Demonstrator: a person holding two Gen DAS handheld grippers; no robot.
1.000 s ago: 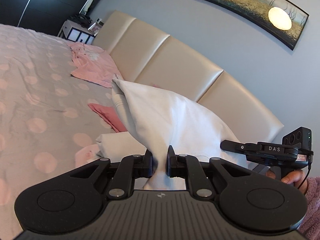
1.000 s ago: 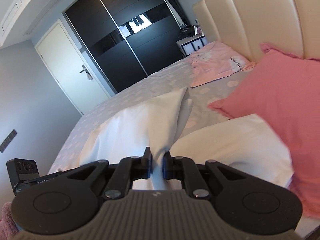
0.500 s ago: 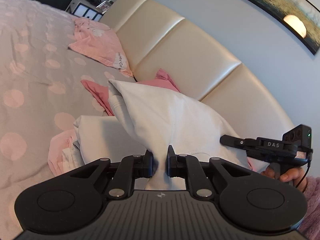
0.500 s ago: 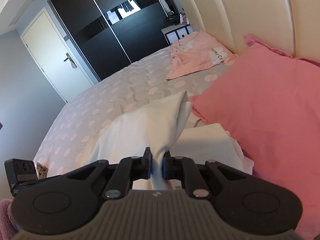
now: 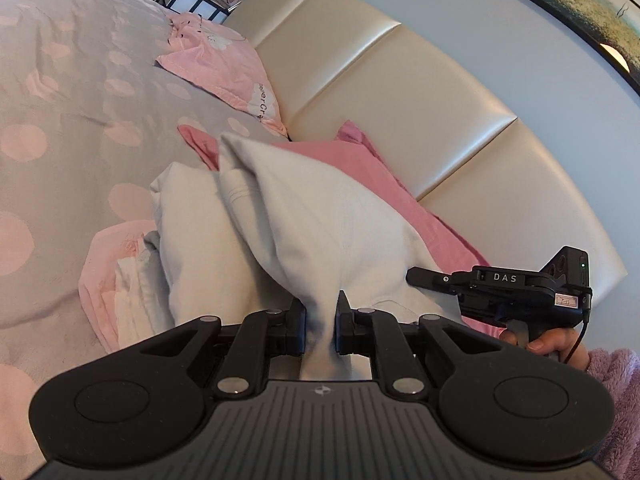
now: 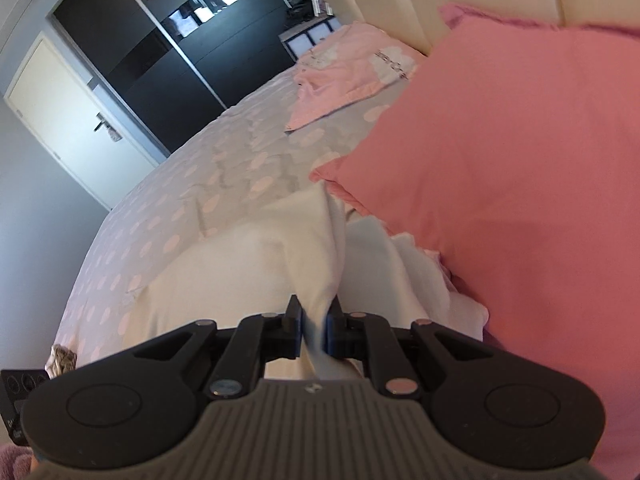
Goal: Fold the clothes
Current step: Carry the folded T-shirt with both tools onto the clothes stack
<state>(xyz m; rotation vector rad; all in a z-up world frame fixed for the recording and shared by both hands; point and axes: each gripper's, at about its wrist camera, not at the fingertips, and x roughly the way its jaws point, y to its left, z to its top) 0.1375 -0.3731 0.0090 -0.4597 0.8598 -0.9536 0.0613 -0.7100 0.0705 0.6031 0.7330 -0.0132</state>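
A: Start from the left claw. Its two jaws stand almost together and they pinch a bunch of the white garment. The cloth comes out between them like a narrow neck and then spreads wide

B: And the right claw?

A: The same. It is nearly closed on another gathered edge of the same white garment. So the cloth hangs between the two claws, above the bed, and its far part lies on a white folded pile beside the pink pillow

B: How will this cloth handle, in your opinion?

A: I judge it light and very soft. It has no stiffness, it sags and makes a ridge wherever it is not supported. It is not fragile, but it looks smooth, so a thin pinch may slip out if one claw pulls harder than the other

B: Where is the best place to hold it?

A: At the corners or along a hem, where the material is doubled and thicker. I see some stitching lines on the left side, possibly a hem, but I cannot tell which part of the garment it is. Both grips now take bunched cloth, which holds well but hides the true edge

B: Anything else near?

A: A pale pink garment lies further up the bed, near the headboard, well apart from the work
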